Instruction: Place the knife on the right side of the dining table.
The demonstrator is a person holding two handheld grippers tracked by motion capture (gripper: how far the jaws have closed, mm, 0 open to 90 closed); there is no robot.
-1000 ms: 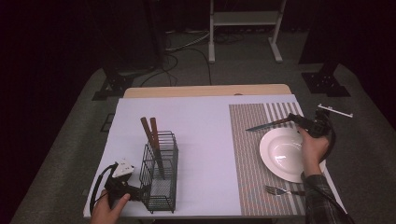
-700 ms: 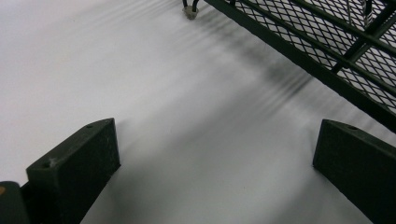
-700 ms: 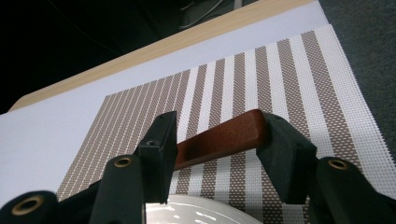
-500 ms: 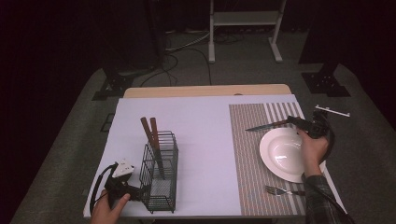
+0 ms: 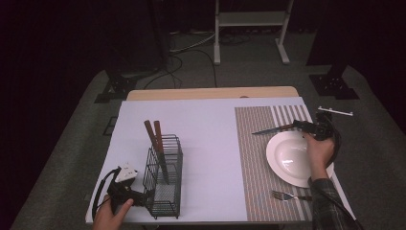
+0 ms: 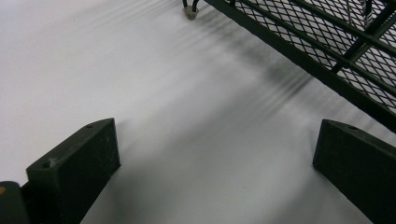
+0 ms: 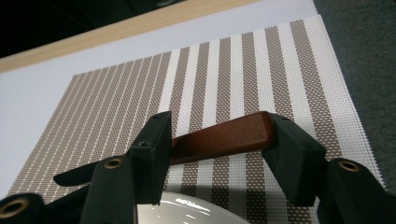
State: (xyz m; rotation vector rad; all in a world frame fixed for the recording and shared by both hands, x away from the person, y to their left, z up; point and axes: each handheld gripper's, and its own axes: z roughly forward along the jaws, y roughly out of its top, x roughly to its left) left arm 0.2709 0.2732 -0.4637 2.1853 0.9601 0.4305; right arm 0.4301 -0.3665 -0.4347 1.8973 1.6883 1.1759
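While the left gripper [image 5: 136, 195] rests wide open beside the wire caddy [image 5: 163, 179], the right gripper [image 7: 219, 140], its jaws just easing apart, brackets the knife's wooden handle [image 7: 219, 137] lying on the striped placemat [image 7: 140, 93] behind the plate [image 5: 294, 158].

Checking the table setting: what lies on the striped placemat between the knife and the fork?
The white plate lies between them in the high view: the knife at its far edge, the fork on its near side, all on the placemat.

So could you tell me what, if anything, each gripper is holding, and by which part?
The right gripper, jaws just opening, has the knife by its wooden handle between them. The left gripper is open, holding nothing.
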